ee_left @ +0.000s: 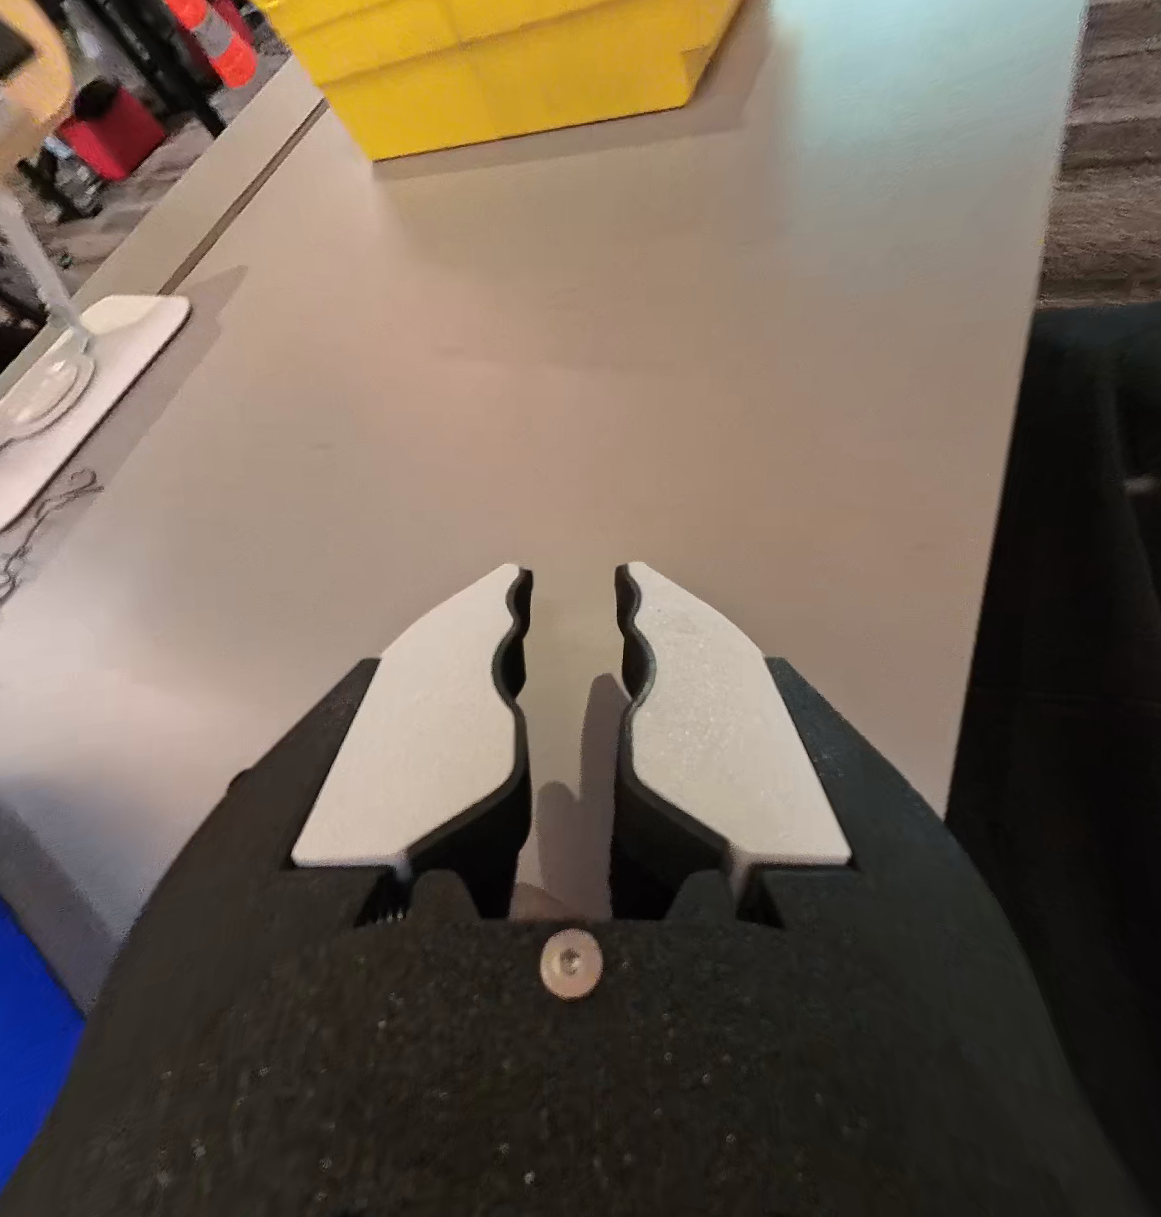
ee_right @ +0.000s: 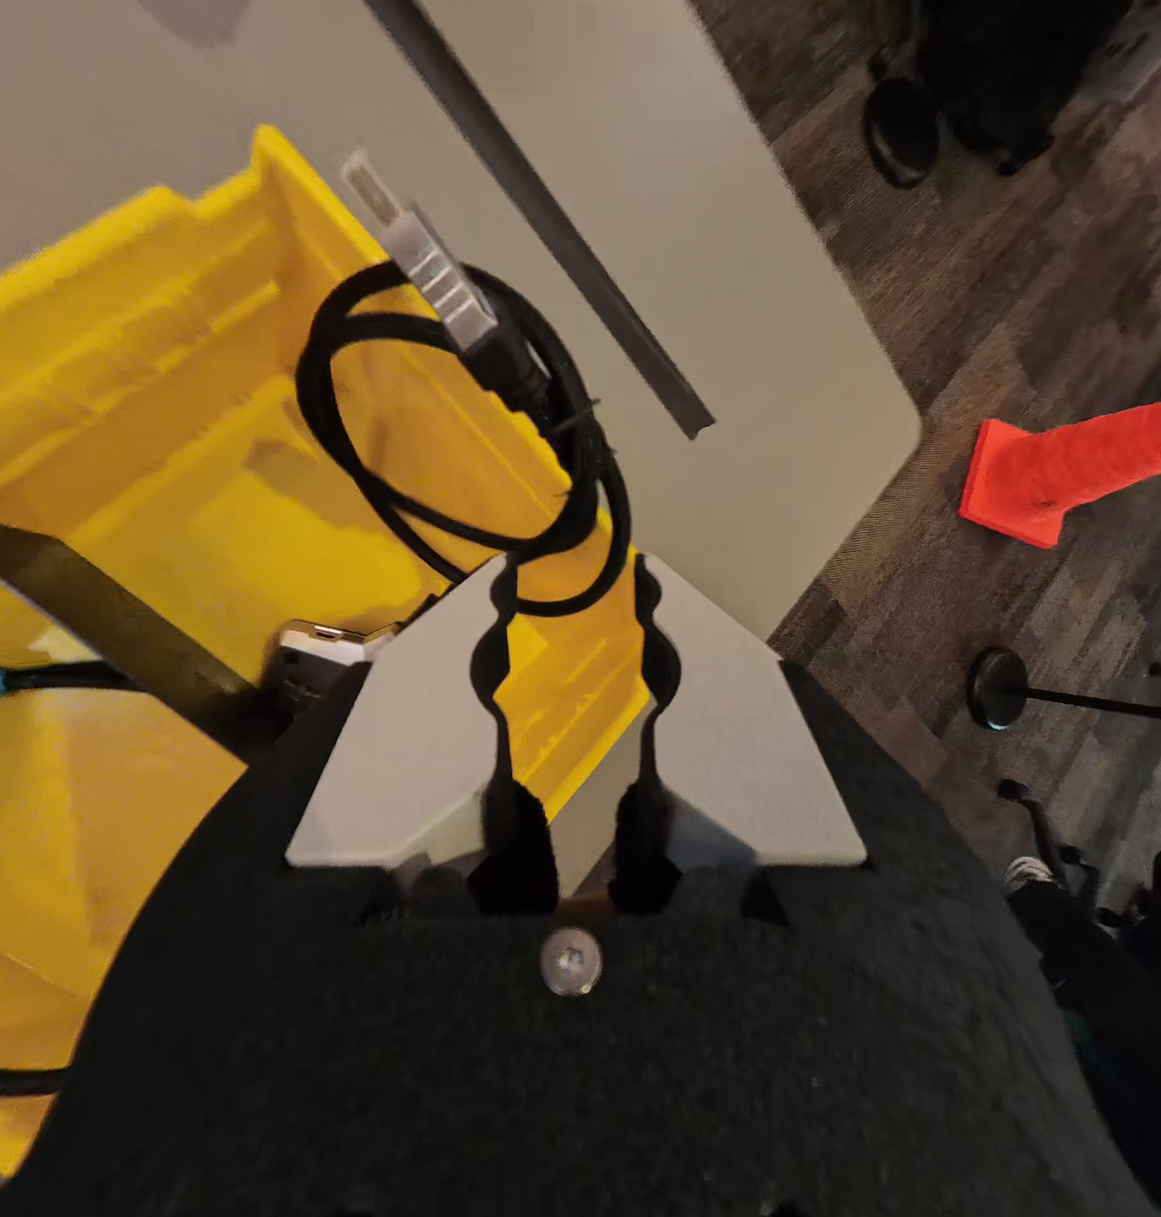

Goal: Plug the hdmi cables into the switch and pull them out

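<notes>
Carefully, we should lower the half-open, empty right gripper (ee_right: pixel 574 560) onto the coiled cable (ee_right: pixel 393 454) at frame centre, above the bin (ee_right: pixel 169 461), while the narrow-gapped left gripper (ee_left: pixel 572 573) waits empty.

L gripper (ee_left: pixel 573 579) jaws apart, empty; R gripper (ee_right: pixel 574 566) jaws apart.

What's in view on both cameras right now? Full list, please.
table: one, pale grey, under both tools
bin: one, yellow, on the table
cable: one, black, coiled, silver plug, over the bin edge ahead of the right tool
silver box: one, at the bin, beside the right tool's finger, mostly hidden
cone: one, orange, on the floor
stand base: one, white, table's left side
left tool: open, empty, over bare table
right tool: open, the cable's loop hangs between its tips
</notes>
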A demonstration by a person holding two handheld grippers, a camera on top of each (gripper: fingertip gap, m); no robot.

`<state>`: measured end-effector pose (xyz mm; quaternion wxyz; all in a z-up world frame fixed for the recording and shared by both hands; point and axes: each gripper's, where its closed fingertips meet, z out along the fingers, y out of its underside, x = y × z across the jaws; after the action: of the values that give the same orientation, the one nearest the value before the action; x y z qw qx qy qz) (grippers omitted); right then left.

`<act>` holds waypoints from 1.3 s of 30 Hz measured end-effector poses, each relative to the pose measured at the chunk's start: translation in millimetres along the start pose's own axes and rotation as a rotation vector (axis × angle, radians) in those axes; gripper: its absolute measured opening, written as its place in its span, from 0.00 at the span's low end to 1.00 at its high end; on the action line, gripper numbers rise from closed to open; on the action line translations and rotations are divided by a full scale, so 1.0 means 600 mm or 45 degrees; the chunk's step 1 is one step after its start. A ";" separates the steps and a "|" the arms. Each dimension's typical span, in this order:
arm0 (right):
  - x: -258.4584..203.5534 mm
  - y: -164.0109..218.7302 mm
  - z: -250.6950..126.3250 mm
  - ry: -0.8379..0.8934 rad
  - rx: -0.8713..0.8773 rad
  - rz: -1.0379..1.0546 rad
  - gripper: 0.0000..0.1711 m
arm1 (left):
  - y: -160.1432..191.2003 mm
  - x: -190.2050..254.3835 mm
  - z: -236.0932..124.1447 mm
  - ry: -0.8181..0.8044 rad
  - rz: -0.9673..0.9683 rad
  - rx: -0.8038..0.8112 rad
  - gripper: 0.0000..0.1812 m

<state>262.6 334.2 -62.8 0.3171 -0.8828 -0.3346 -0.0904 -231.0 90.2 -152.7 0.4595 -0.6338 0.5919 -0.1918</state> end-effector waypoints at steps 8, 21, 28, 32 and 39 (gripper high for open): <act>-0.129 0.020 -0.153 0.321 0.610 0.554 0.23 | -0.004 -0.050 0.002 -0.140 -0.252 0.012 0.14; -0.418 0.134 -0.193 0.535 0.734 0.970 0.24 | 0.007 -0.071 -0.076 -0.297 -0.661 0.069 0.13; -0.423 0.136 -0.200 0.478 0.730 0.931 0.22 | -0.011 -0.079 -0.054 -0.295 -0.571 0.158 0.16; -0.426 0.162 -0.199 0.446 0.679 1.020 0.22 | -0.017 -0.100 -0.046 -0.352 -0.620 0.230 0.19; -0.433 0.160 -0.231 0.367 0.756 1.217 0.23 | -0.018 -0.094 -0.082 -0.353 -0.647 0.245 0.20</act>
<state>134.5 54.5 -98.9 0.5990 -0.7879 0.1366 0.0412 -276.3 123.6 -102.4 0.5311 -0.7353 0.3251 -0.2676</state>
